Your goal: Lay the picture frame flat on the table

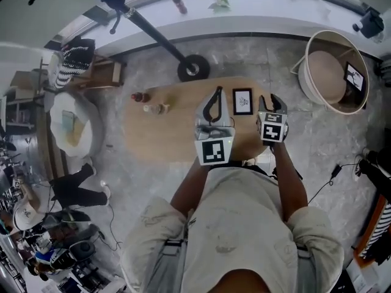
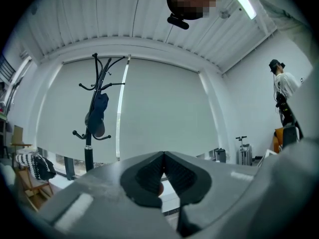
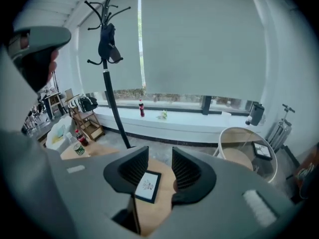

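While picture frame (image 1: 242,101) lies flat, right gripper (image 1: 270,99) (parted) nearby

Pic frame (image 1: 242,101) flat on table (image 1: 159,136), btwn L claw (image 1: 217,91) & R claw (image 1: 270,100).

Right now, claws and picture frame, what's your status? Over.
Left claw shut, empty, pointing upward. Right claw open, empty, aimed at picture frame. Frame looks flat on table. Bottles well aside.
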`<move>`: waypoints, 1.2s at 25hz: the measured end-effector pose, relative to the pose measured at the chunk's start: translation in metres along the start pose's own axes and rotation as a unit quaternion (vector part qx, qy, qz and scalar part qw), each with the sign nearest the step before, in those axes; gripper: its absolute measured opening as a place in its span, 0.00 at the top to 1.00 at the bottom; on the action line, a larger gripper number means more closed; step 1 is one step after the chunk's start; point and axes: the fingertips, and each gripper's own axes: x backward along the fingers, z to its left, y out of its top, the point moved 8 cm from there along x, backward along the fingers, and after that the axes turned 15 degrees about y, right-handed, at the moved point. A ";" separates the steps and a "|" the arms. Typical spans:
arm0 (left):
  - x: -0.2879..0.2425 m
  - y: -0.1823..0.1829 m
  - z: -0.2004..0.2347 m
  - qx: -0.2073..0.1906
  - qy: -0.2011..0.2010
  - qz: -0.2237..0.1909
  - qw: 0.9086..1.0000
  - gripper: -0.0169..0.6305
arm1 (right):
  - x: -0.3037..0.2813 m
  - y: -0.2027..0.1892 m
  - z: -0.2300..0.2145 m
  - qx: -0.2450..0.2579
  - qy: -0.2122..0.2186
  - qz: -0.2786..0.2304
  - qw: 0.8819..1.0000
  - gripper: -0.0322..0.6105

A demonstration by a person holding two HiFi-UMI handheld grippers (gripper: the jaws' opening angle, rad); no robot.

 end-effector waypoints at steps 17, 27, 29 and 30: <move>-0.010 0.046 -0.024 0.005 -0.018 -0.013 1.000 0.97 | 0.140 0.144 0.005 0.044 -0.014 -0.244 0.969 0.71; -0.003 0.104 -0.011 0.046 -0.001 -0.044 0.998 0.97 | 0.232 0.186 0.036 0.131 -0.046 -0.381 0.914 0.71; 0.004 0.113 -0.010 0.052 -0.003 -0.053 0.997 0.97 | 0.244 0.191 0.045 0.159 -0.057 -0.395 0.903 0.71; 0.008 0.117 -0.010 0.048 -0.001 -0.057 0.997 0.97 | 0.250 0.192 0.050 0.168 -0.059 -0.403 0.898 0.71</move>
